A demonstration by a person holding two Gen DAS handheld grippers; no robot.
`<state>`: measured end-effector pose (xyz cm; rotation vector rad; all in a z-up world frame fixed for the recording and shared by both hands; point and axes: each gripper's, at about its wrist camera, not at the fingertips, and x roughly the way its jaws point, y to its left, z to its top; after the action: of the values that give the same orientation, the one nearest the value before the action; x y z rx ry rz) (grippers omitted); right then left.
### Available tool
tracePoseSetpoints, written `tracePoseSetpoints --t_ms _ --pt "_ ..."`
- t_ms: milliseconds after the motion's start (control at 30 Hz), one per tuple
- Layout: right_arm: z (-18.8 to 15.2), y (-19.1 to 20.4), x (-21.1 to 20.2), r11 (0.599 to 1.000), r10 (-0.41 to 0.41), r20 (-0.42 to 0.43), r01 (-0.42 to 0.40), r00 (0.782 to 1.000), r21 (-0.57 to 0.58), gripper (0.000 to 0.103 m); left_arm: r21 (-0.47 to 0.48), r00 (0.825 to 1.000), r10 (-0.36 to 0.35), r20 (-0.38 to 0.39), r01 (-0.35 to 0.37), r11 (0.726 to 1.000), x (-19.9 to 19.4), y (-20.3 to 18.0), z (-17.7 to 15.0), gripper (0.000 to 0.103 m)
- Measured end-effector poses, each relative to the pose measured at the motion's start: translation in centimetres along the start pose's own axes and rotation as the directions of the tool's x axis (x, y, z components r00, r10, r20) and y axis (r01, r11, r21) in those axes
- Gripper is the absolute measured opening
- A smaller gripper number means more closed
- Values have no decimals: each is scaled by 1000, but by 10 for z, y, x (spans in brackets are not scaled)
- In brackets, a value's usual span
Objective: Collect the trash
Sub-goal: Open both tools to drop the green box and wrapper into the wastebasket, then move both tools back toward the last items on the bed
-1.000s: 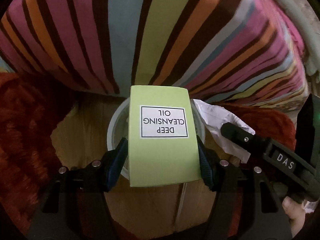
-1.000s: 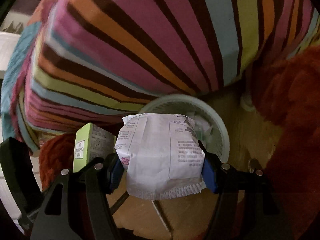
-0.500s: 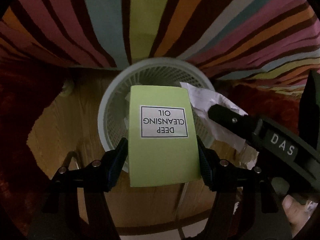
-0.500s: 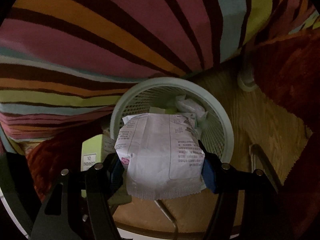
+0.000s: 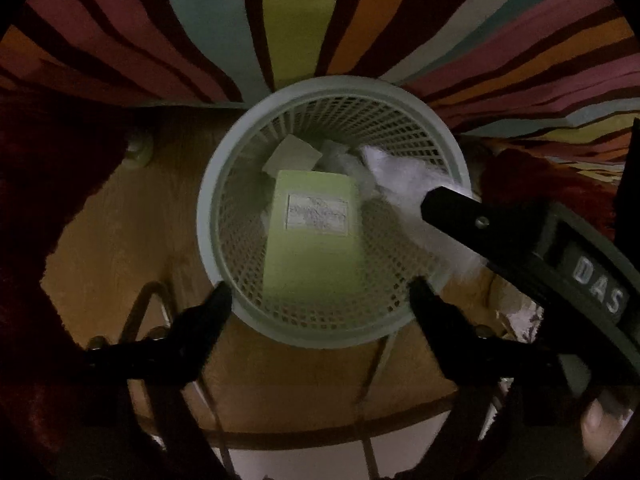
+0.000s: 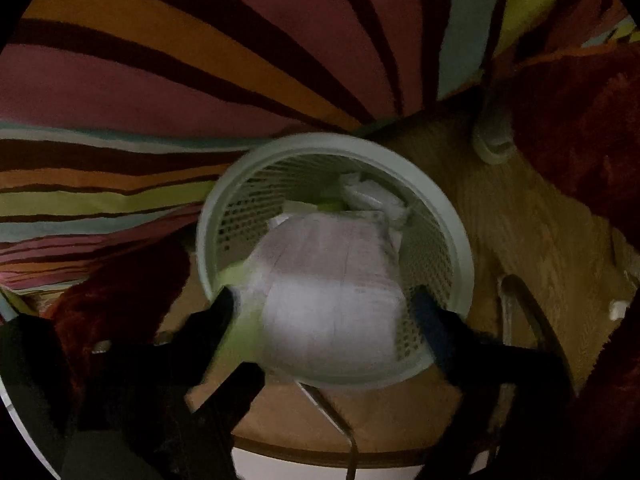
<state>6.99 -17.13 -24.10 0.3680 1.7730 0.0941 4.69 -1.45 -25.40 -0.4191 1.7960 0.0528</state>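
A pale green mesh waste basket (image 5: 208,216) stands on the wood floor, directly below both grippers; it also shows in the right wrist view (image 6: 460,240). My left gripper (image 5: 320,292) is open over its near rim. The lime green box (image 5: 316,232) is blurred, free of the fingers, inside the basket mouth. My right gripper (image 6: 324,304) is open above the basket. The white paper wrapper (image 6: 332,280) is blurred between and below its fingers, apart from them. The right gripper's finger (image 5: 472,216) reaches in from the right in the left wrist view, with the wrapper (image 5: 404,172) beside it.
Crumpled white trash (image 5: 296,154) lies in the basket bottom. A striped bedspread (image 5: 292,20) hangs just behind the basket. A dark red shaggy rug (image 5: 48,184) lies on both sides. A metal wire frame (image 5: 148,304) stands on the floor in front.
Both grippers have opened. The green box and the white wrapper have left the fingers and are dropping into the basket. Both views have moved closer over the basket.
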Motion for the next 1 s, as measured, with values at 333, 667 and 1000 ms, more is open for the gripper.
tracePoseSetpoints --t_ms 333,667,1000 --pt "0 -10 -3 999 -4 39 2 999 46 95 13 1000 -3 27 3 1000 -8 -4 -1 88" --pt "-3 -4 -19 999 16 84 -19 996 33 95 15 996 -7 89 6 1000 -25 -3 -4 88" --pt "-14 0 -58 996 84 178 -82 980 -19 95 14 975 -55 213 54 998 -70 5 -17 88"
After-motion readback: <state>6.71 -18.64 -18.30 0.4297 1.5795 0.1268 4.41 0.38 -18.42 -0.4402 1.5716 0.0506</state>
